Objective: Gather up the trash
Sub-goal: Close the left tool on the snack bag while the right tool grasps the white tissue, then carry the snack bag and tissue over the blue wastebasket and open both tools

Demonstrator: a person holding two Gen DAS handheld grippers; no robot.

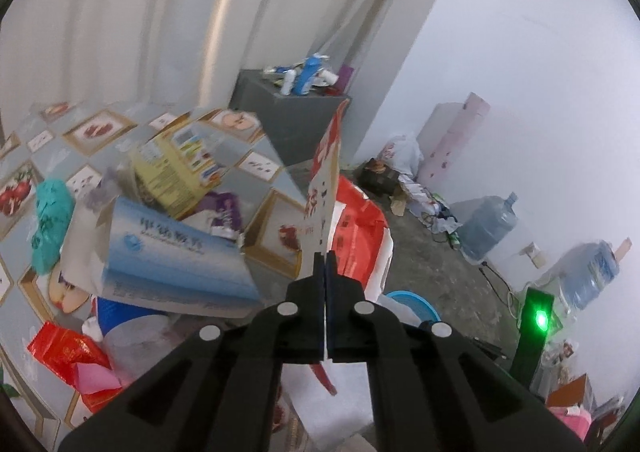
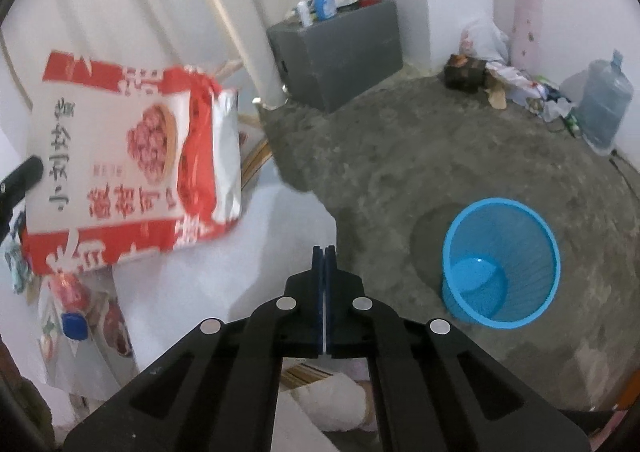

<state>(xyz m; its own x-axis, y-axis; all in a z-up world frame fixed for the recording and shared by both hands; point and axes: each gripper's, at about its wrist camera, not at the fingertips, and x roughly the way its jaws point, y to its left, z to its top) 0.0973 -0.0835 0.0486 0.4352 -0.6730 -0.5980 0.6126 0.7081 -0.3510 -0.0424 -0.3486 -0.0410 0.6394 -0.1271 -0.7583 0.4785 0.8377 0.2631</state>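
Rough grey concrete floor (image 2: 360,179) ran back to a dark grey cabinet (image 2: 340,51). On it stood a round blue plastic wastebasket (image 2: 500,260). Nearby, the left gripper (image 1: 325,256) pinched a flat red-and-white snack bag (image 1: 326,175) upright above the littered table (image 1: 256,163); the right gripper (image 2: 324,252) was pressed together, holding nothing.
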